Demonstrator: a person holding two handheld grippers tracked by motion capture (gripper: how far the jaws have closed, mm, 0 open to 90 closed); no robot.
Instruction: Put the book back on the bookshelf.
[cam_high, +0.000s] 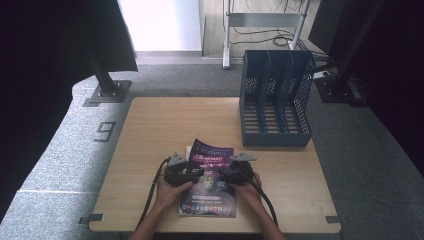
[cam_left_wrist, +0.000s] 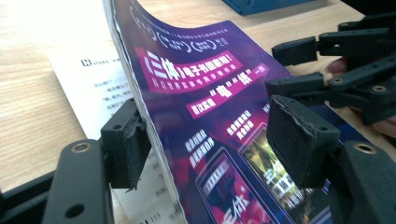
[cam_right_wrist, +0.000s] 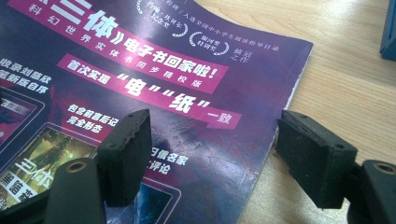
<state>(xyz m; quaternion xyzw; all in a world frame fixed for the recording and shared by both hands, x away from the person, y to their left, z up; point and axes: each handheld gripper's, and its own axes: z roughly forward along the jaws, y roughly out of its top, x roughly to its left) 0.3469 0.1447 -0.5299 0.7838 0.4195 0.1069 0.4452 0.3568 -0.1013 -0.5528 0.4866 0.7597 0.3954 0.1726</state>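
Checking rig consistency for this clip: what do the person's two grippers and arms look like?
Both the left gripper and right gripper are black two-jaw tools with blocky, worn pads, each topped by a grey three-cornered plate and trailing a black cable. The forearms are bare, no sleeves.

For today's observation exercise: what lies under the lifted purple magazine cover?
Under the purple glossy magazine cover a white page with black print shows; the rest is covered.

In the left gripper view the lifted cover of the magazine (cam_left_wrist: 205, 107) hides most of the white printed page (cam_left_wrist: 100, 88) under it, and the page's small text is not readable. In the high view the person's forearms are cut off by the bottom edge, and both grippers cover part of the magazine's cover.
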